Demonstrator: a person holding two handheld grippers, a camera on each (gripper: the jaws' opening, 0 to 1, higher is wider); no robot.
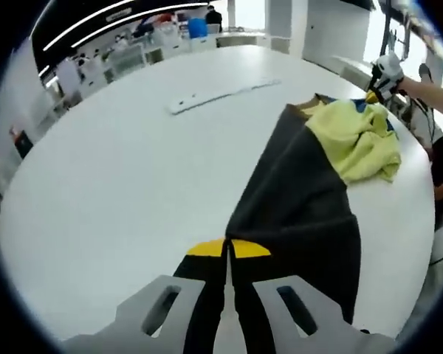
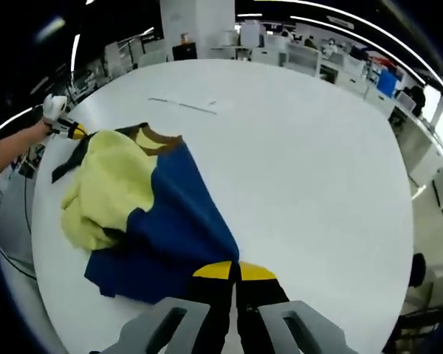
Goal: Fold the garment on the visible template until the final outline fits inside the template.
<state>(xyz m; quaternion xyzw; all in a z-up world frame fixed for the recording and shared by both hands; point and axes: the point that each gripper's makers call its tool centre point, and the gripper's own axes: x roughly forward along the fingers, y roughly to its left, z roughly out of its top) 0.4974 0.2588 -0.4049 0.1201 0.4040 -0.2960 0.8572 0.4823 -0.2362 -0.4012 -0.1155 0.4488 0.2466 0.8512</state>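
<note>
The garment (image 1: 303, 199) lies in a long bunch across the white round table (image 1: 111, 192), dark fabric with a pale yellow part (image 1: 358, 140) crumpled at its far end. My left gripper (image 1: 227, 251) is shut on the near dark end, yellow tips together. In the right gripper view the same garment (image 2: 181, 221) looks blue, with the yellow part (image 2: 107, 188) and a brown collar (image 2: 159, 136) beyond. There my right gripper (image 2: 235, 271) is shut on the blue end. Each view shows the other gripper at the garment's far end, the right gripper (image 1: 385, 72) and the left gripper (image 2: 65, 124).
A long thin white strip (image 1: 221, 94) lies flat on the table beyond the garment, seen as faint marks (image 2: 183, 105) in the right gripper view. A person's forearm (image 1: 435, 92) reaches in past the table edge. Desks and shelves stand behind the table.
</note>
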